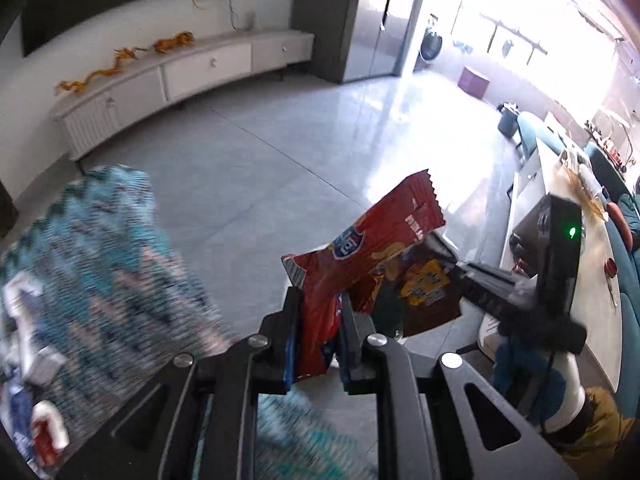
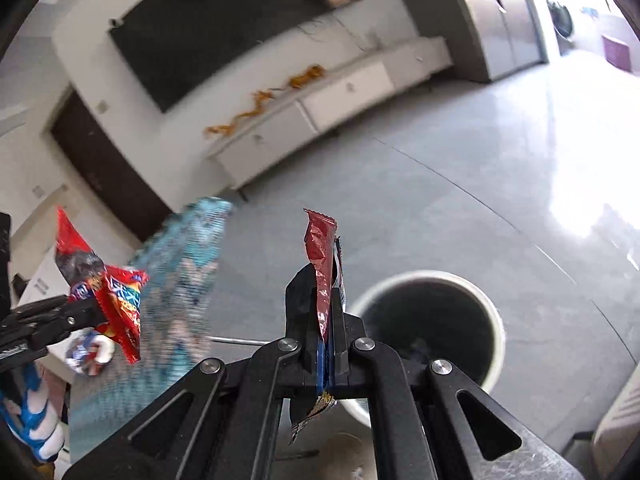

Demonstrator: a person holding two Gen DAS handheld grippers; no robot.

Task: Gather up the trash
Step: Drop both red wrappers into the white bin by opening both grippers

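Observation:
In the left wrist view my left gripper [image 1: 320, 300] is shut on a crumpled red snack bag [image 1: 384, 232] that sticks up between its pads. To its right, my right gripper [image 1: 448, 256] pinches a dark brown wrapper [image 1: 428, 292]. The right wrist view shows the right gripper [image 2: 323, 284] shut on that thin wrapper [image 2: 320, 240], which is seen edge-on. A white bin with a dark liner [image 2: 424, 274] stands on the floor just right of it and below. At the left edge, the left gripper [image 2: 94, 312] carries the red bag [image 2: 120, 304].
A teal patterned rug [image 1: 100, 260] lies at the left, blurred, with more wrappers [image 1: 44, 432] on it. A long white TV cabinet [image 1: 192, 72] lines the far wall. A white table [image 1: 592, 280] and teal seats stand at the right. Grey tiled floor [image 1: 280, 160] stretches between.

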